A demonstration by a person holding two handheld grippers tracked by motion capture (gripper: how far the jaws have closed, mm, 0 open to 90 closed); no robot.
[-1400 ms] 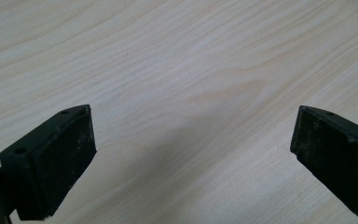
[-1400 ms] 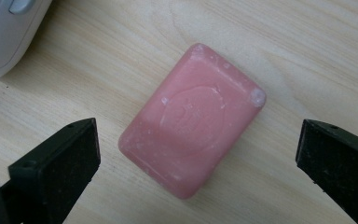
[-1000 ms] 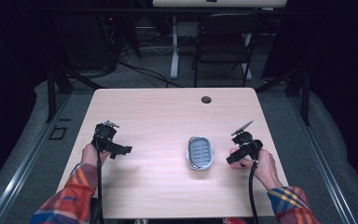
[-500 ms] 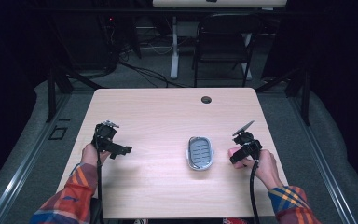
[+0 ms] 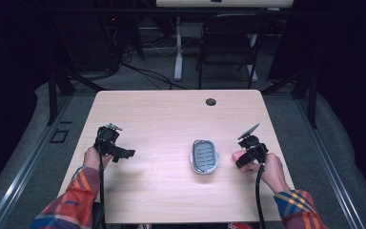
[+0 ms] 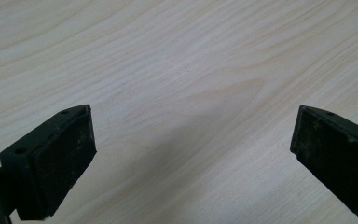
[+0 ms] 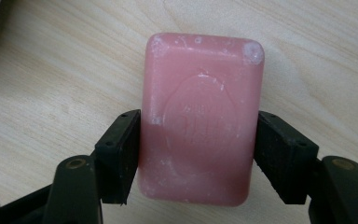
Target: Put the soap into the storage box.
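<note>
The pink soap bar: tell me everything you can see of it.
The pink soap bar is a rounded rectangular block, matte and waxy, with whitish scuffs and specks near its far corners and an oval stamp pressed into its top, unreadable. It lies flat on the wooden table, lengthwise between the right gripper jaws, which press its two long sides. In the high view it shows as a pink patch right of the soap dish.

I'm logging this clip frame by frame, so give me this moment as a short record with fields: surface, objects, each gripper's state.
surface: light wooden table
soap: pink bar, flat on the table, right of the dish
dish: grey soap dish, empty, near the table's middle
left gripper: open, nothing between its jaws, over bare wood
right gripper: jaws against the bar's two long sides
other: small dark grommet near the far edge
</note>
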